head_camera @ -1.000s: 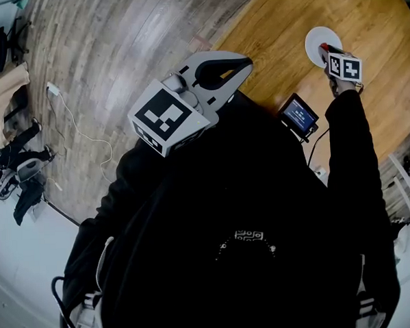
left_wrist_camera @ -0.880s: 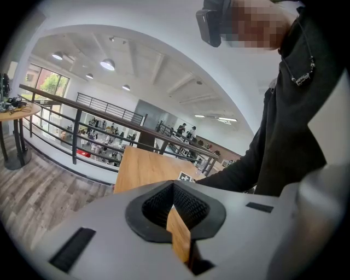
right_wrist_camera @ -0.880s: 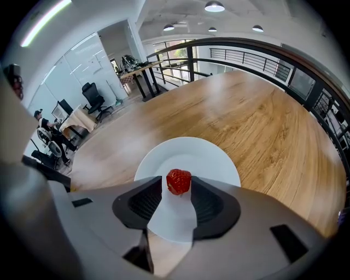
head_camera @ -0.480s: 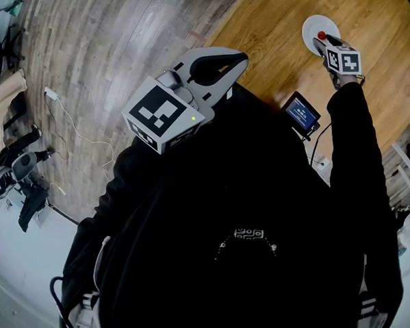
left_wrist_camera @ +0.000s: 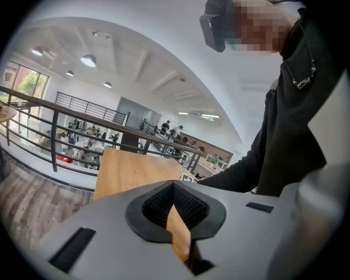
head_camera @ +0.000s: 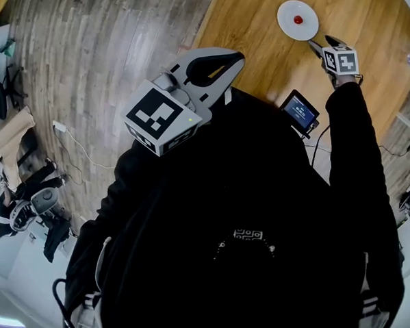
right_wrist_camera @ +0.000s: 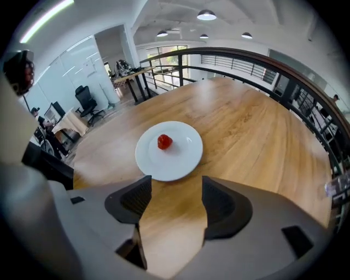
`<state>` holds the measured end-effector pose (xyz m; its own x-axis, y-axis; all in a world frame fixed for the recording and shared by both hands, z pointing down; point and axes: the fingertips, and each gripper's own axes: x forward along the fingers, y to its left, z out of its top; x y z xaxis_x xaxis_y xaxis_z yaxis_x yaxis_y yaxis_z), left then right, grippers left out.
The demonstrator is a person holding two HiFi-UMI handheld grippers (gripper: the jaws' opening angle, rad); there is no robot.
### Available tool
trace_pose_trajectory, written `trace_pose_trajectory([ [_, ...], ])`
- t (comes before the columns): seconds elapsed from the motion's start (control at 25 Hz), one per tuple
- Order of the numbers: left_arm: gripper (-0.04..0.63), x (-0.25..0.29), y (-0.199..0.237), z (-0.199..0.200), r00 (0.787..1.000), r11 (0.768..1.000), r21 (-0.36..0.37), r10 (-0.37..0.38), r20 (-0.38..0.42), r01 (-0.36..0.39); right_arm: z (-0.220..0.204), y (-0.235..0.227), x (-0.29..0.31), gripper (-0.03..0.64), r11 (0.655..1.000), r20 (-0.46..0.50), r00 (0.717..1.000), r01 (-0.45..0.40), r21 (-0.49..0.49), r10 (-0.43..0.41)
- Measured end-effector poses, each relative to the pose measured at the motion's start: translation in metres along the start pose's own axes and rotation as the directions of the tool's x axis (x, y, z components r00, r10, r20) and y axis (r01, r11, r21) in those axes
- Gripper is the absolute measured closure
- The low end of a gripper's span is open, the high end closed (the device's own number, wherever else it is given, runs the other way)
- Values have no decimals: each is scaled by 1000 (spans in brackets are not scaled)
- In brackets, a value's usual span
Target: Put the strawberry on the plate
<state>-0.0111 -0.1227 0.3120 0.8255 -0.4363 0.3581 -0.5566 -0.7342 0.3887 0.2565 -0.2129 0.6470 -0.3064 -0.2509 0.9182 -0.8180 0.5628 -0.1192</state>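
one red strawberry [right_wrist_camera: 164, 142] lies on the only plate [right_wrist_camera: 183, 163] in sight, a white round one, a little off its middle, on a pale wooden bench [right_wrist_camera: 251, 136]. nothing else lies on the plate.

the person's right gripper [right_wrist_camera: 176, 188] hangs just short of the plate's near rim, apart from it and pointing steeply down. its two jaws have just been opening and stand spread wide, with only bare bench wood between them and no hold on anything.

the left gripper [head_camera: 235, 57] is held near the person's chest at the bench's edge, well apart from the plate. its two jaws meet at the tips and grip nothing; its own view shows only a wedge of bench through the gap behind them.

there are two grippers in all, and each carries one black-and-white marker cube: the left cube [head_camera: 163, 117] large in the head view, the right cube [head_camera: 341, 61] small above a black sleeve [head_camera: 352, 152].

one small lit screen [head_camera: 299, 112] sits at the bench's near edge, between the two grippers in the head view. grey plank floor [head_camera: 104, 62] runs to the left of the bench, and one dark railing [right_wrist_camera: 246, 59] curves behind it.
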Motion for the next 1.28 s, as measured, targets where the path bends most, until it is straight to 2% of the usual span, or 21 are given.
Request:
trace_pose_trajectory([
  [0.2, 597, 27, -1, 1, 996, 995, 55, -86, -23, 87, -47, -26, -14, 342, 982, 13, 997, 70, 177, -73],
  [0.44, 597, 38, -4, 23, 982, 975, 115, -185, -37, 188, -64, -20, -47, 357, 955, 42, 993, 96, 282, -113],
  [0.48, 597, 38, -4, 25, 980, 972, 120, -197, -39, 201, -63, -16, -52, 383, 952, 51, 992, 98, 290, -118],
  [0.56, 597, 37, -7, 22, 974, 966, 128, -221, -42, 224, -62, -6, -58, 475, 942, 92, 989, 77, 325, -112],
  [0.64, 597, 41, -12, 15, 968, 958, 142, -247, -41, 250, -65, 4, -59, 559, 917, 173, 981, 8, 398, -84],
  [0.72, 597, 41, -16, 14, 961, 949, 154, -272, -38, 275, -61, 14, -71, 587, 892, 242, 967, -42, 449, -76],
  [0.8, 597, 38, -20, 21, 954, 940, 166, -297, -32, 298, -51, 26, -90, 597, 887, 292, 954, -71, 457, -74],
  [0.92, 597, 36, -22, 33, 942, 925, 181, -336, -24, 335, -33, 41, -116, 597, 896, 342, 937, -88, 435, -74],
  [1.12, 597, 48, -23, 44, 920, 896, 217, -391, -24, 387, 4, 61, -156, 598, 935, 412, 908, -77, 347, -78],
  [1.28, 597, 32, -27, 52, 903, 870, 256, -429, -27, 421, 43, 103, -206, 598, 960, 498, 862, -55, 274, -93],
])
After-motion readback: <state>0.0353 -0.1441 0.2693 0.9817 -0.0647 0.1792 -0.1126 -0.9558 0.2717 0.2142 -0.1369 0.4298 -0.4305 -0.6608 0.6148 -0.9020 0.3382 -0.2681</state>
